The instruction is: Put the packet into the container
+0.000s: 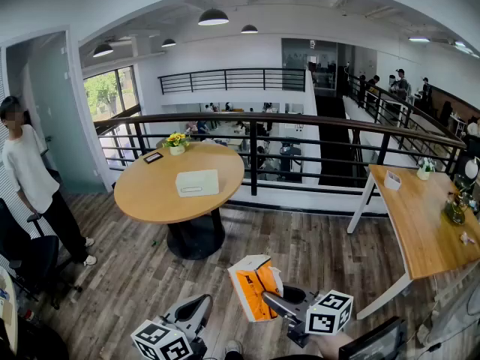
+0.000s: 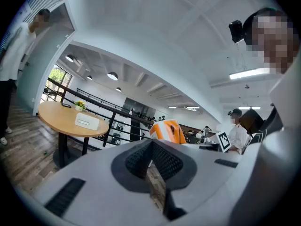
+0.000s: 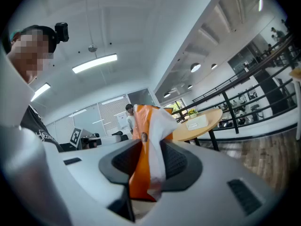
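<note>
My right gripper (image 1: 271, 300) is shut on an orange and white packet (image 1: 253, 287), held upright in the air low in the head view. In the right gripper view the packet (image 3: 148, 145) stands pinched between the dark pads of that gripper (image 3: 149, 150). A white box-like container (image 1: 197, 182) lies on the round wooden table (image 1: 150, 193), well ahead of both grippers. My left gripper (image 1: 201, 304) hangs left of the packet, its jaws together with nothing between them (image 2: 150, 145). From the left gripper view the packet (image 2: 167, 131) and the container (image 2: 87, 121) both show.
A potted yellow flower (image 1: 176, 142) and a small dark card (image 1: 153, 157) sit on the round table's far side. A person (image 1: 30, 178) stands at the left beside a chair (image 1: 34, 265). A black railing (image 1: 300, 137) runs behind the table. A long wooden table (image 1: 420, 216) is at the right.
</note>
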Demonstrator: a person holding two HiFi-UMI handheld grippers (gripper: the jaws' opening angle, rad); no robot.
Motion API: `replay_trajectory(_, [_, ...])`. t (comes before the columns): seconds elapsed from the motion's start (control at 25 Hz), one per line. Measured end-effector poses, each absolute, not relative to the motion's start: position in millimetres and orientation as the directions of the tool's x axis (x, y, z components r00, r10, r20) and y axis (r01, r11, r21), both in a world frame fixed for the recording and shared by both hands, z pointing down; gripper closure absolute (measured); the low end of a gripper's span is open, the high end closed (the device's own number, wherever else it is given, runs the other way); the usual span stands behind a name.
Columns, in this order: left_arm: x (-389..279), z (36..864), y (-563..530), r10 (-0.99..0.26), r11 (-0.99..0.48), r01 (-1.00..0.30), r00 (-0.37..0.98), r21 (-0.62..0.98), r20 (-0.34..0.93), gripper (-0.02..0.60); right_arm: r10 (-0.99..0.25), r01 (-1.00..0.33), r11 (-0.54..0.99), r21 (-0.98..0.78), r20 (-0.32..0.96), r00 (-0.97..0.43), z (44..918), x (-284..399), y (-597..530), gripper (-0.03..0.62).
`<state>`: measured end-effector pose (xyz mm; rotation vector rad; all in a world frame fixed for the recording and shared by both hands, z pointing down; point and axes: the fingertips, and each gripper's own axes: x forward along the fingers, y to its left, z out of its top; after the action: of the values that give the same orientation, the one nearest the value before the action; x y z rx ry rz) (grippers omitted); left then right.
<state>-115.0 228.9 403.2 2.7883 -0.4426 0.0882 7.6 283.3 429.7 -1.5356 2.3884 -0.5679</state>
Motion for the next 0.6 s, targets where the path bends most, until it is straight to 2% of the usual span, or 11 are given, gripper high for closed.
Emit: replay_trajectory(0.6, [-111.3,405.6,227.8,-0.303,-0.904,-0.323,0.946,0.281,0.114,0.575,-0.926,-0.816,0.346,-0.463,-0.029,-0.377,429.7,21.3,277.2,0.462])
